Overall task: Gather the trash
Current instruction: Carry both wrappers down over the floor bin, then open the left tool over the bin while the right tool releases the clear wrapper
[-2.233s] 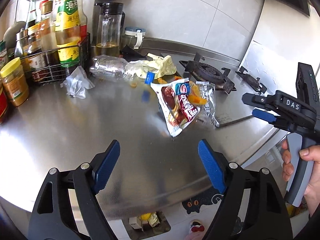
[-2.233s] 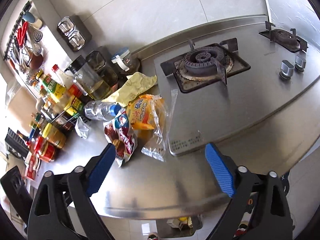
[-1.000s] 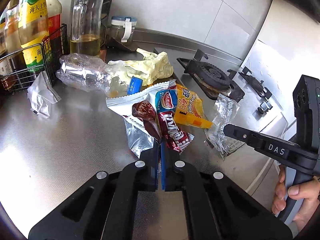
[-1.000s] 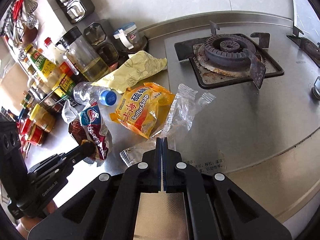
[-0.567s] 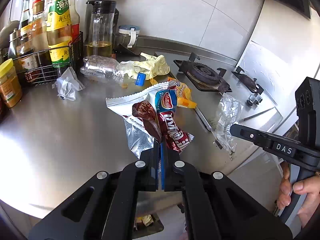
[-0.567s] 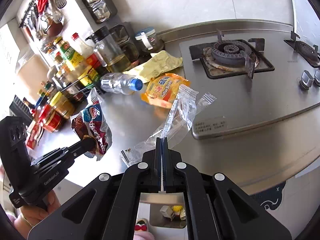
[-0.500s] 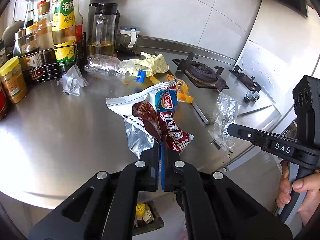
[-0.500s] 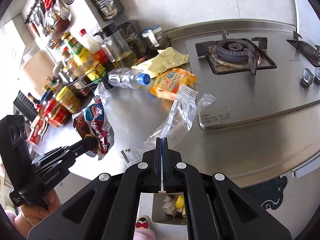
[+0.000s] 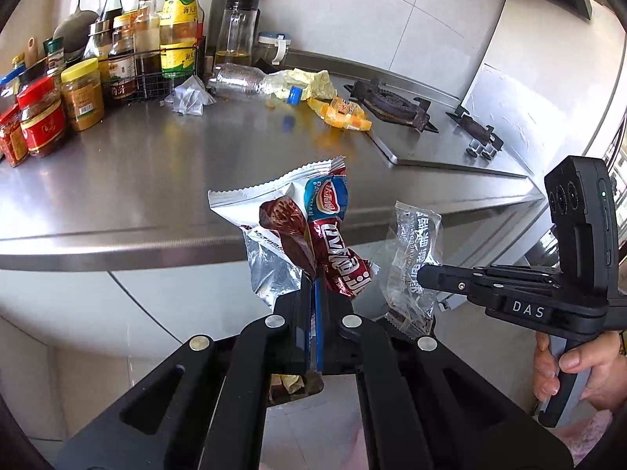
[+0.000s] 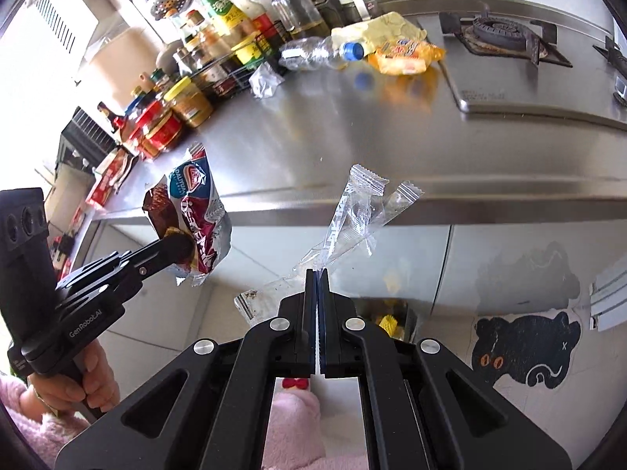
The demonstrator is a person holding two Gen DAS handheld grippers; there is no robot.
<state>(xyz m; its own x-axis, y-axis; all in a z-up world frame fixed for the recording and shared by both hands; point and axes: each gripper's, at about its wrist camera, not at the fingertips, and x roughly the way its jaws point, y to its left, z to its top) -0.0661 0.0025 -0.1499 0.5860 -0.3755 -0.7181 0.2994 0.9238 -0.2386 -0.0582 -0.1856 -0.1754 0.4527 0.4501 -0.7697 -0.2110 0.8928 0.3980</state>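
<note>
Both wrappers, red point(image 9: 313, 231) and clear point(image 10: 352, 219), stand upright, clamped.

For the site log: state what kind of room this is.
A home kitchen, most likely. A gas burner is set into the steel countertop, and sauce bottles and jars stand in a rack by the tiled wall.

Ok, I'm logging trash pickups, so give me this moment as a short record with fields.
left gripper: shut on red snack wrapper
right gripper: shut on clear plastic wrapper
both wrappers: held off the counter, past its front edge
left on counter: plastic bottle, orange packet, yellow wrapper, crumpled clear scrap
</note>
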